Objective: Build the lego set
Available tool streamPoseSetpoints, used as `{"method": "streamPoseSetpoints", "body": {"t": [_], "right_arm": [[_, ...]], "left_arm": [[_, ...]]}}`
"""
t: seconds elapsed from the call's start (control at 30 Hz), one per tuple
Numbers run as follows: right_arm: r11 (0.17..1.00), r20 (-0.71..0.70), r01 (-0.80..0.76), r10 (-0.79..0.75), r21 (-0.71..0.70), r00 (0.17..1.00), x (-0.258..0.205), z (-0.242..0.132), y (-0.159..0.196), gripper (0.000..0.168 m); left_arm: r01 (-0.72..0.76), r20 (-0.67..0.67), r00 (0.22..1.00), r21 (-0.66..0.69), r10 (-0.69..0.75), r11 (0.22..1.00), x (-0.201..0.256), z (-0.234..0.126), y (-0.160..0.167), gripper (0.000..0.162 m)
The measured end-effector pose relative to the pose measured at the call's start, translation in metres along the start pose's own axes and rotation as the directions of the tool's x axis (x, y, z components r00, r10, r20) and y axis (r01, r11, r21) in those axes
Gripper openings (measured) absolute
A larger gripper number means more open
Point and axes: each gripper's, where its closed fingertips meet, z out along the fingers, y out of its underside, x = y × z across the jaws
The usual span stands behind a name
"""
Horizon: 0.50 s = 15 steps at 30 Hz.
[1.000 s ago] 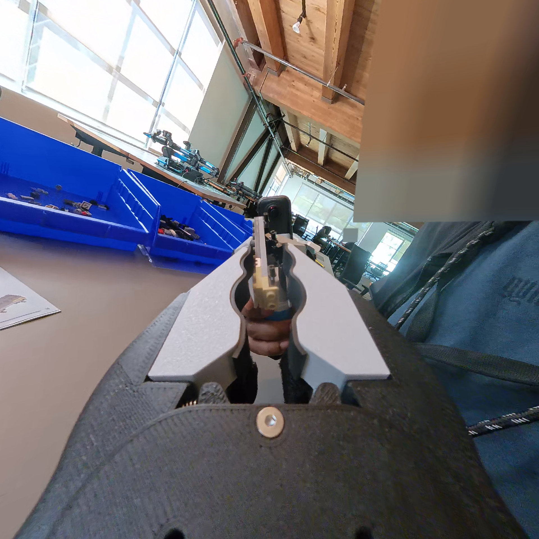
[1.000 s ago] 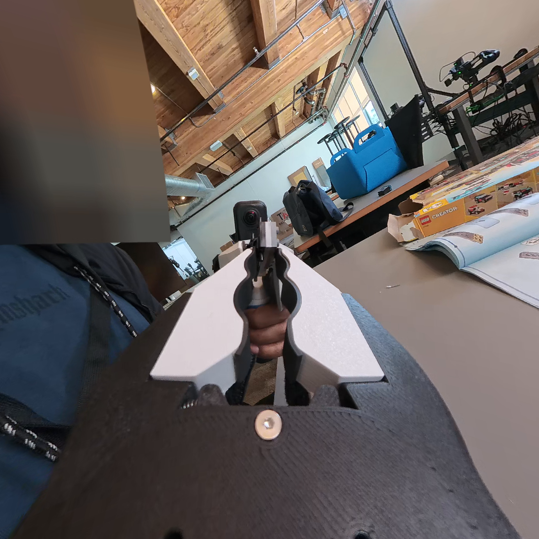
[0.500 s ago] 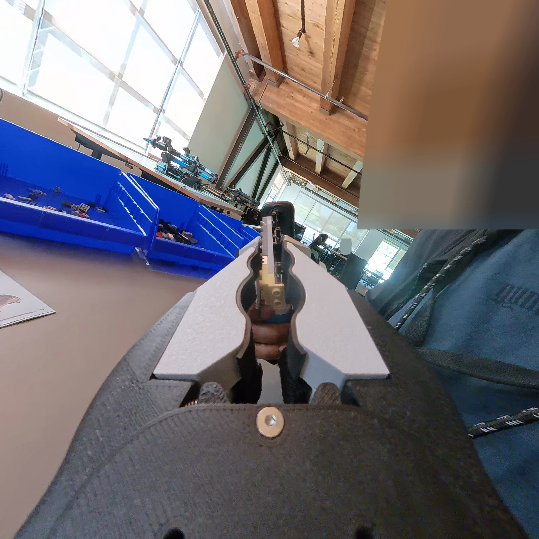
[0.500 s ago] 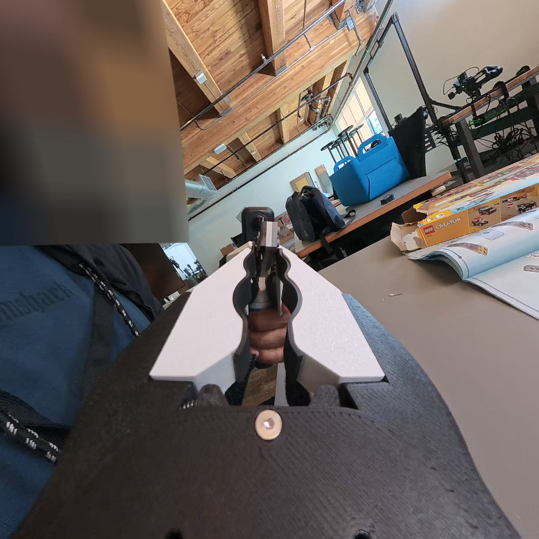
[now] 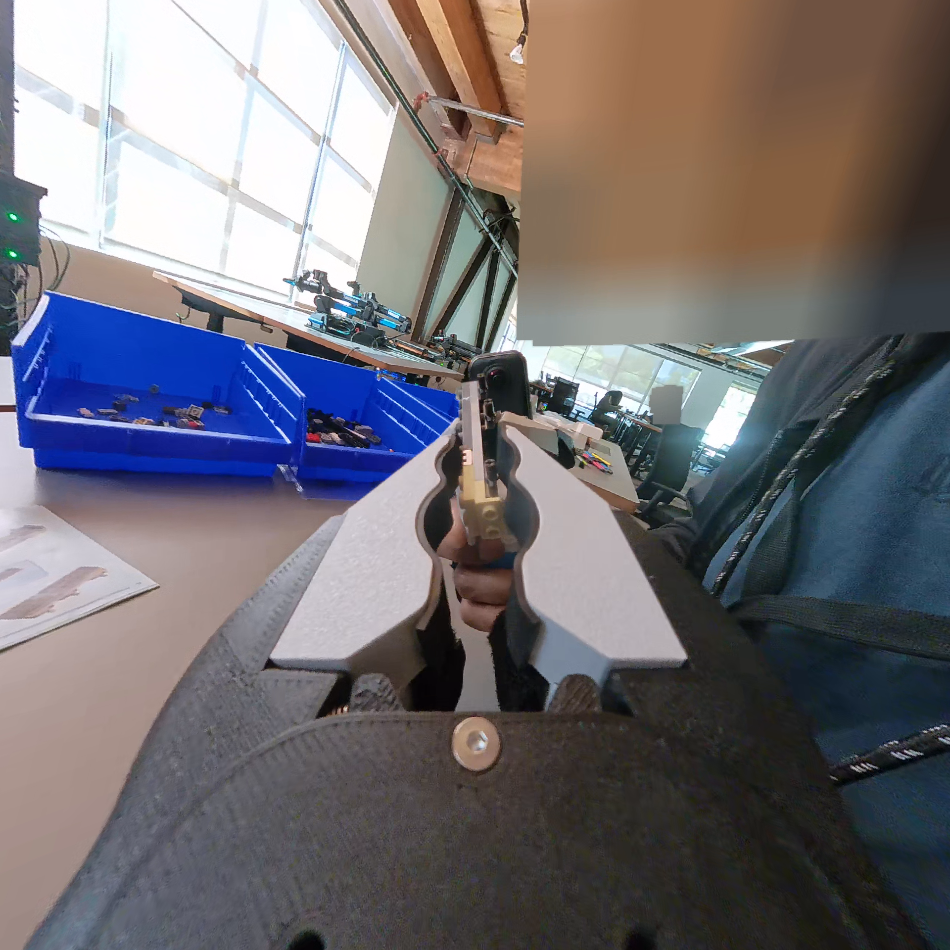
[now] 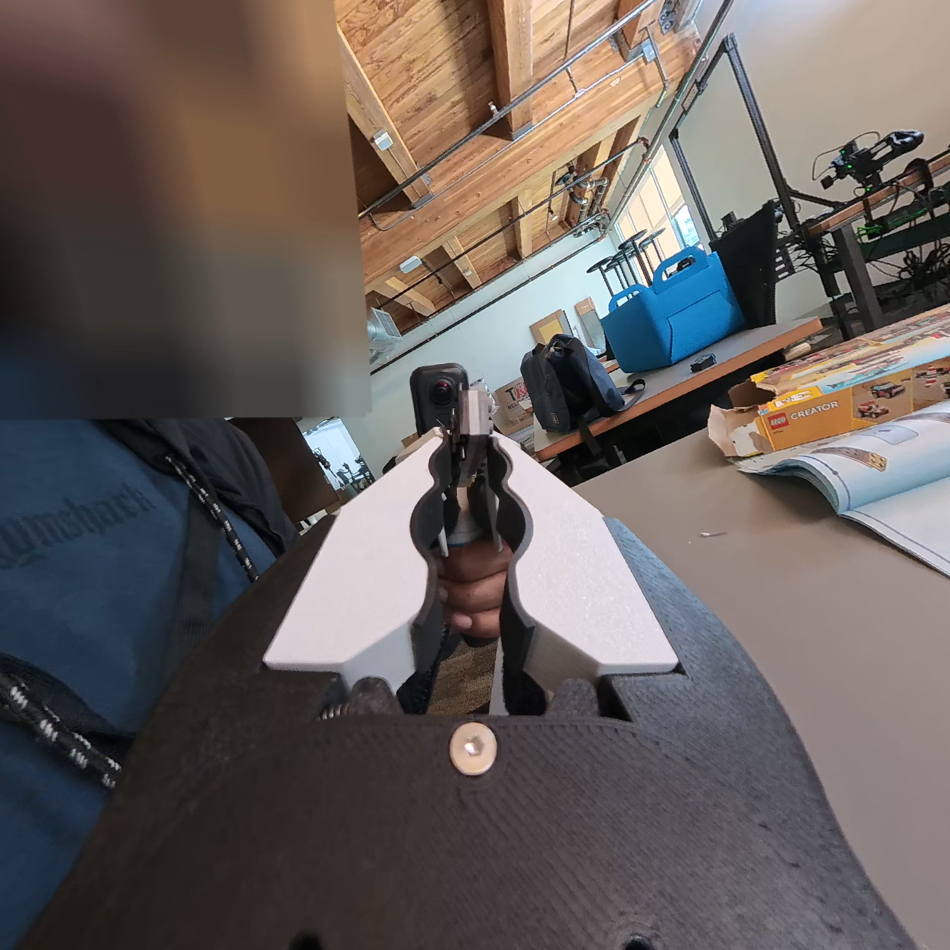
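My left gripper [image 5: 478,442] is shut on a small lego assembly [image 5: 472,426]: a thin grey plate standing on edge with a tan brick [image 5: 486,509] attached, held in the air. My right gripper [image 6: 470,444] is shut on a grey lego piece [image 6: 475,416] at its tips. The two grippers point at each other, tip to tip, in front of the person's chest. The right gripper's camera [image 5: 496,380] shows just behind the plate, and the left gripper's camera [image 6: 439,396] shows behind the grey piece. I cannot tell whether both hold one joined assembly.
Two blue bins [image 5: 154,452] [image 5: 390,411] with loose lego pieces stand on the brown table at the left. An instruction sheet [image 5: 51,581] lies nearer. An open instruction booklet [image 6: 874,493] and the lego box [image 6: 848,406] lie at the right. The person's blue hoodie [image 5: 848,514] is close. The tips of both grippers are at nearly the same place.
Both grippers stay shut and tip to tip. Both have swung a little, so the bins and the booklet sit differently in view. The tan brick shows lower between the left fingers.
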Motion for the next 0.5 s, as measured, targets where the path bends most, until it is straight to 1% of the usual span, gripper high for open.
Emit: {"method": "streamPoseSetpoints", "body": {"t": [0.3,0.5], "right_arm": [[1.000,0.049,0.028,-0.028,0.001,0.998,-0.0087,0.0007,-0.0009,0.014],[0.999,0.038,0.033,-0.032,-0.021,0.999,-0.0064,0.0017,0.0010,0.015]], "left_arm": [[-0.117,-0.001,0.993,0.009,0.117,0.993,0.0076,-0.0005,-0.0019,0.013],[-0.179,0.015,0.984,-0.001,0.179,0.984,0.0054,-0.0034,-0.0025,0.012]]}}
